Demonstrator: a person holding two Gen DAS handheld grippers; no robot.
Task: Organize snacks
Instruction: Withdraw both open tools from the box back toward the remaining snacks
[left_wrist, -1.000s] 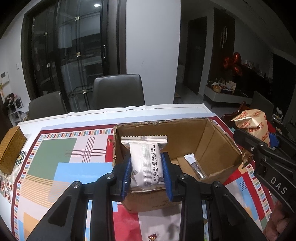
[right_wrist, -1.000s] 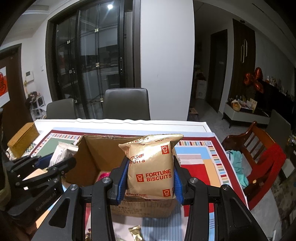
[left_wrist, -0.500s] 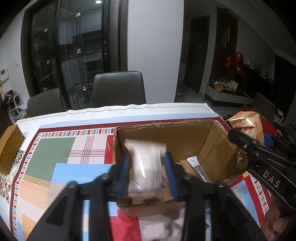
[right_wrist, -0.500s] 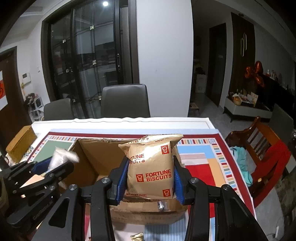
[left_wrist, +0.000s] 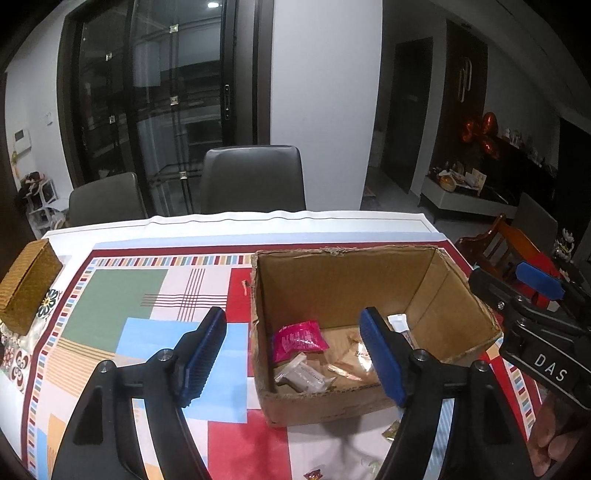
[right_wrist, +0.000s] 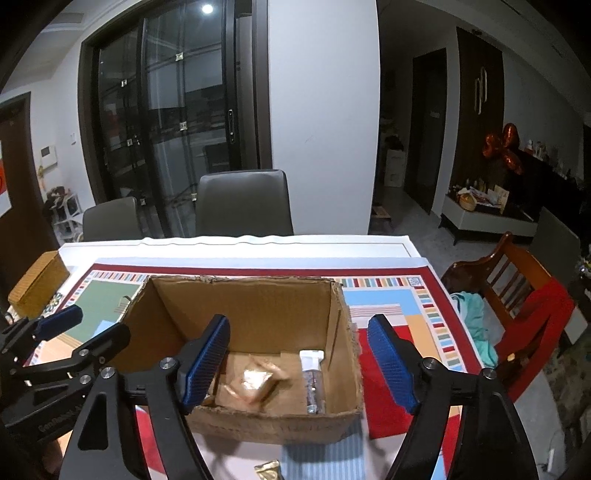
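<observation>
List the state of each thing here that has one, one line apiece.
Left gripper: jaws opening, nothing between them.
Right gripper: jaws opening, nothing between them.
Cardboard box: open-topped, upright on the tablecloth.
Pink snack packet: lying in the box.
White snack packet: lying in the box.
Gold biscuit bag: lying in the box, blurred.
Woven box: closed.

Pink (left_wrist: 298, 339), white (left_wrist: 303, 374), seemingly gold (right_wrist: 255, 384) snack packets inside open cardboard box (left_wrist: 343, 275)
</observation>
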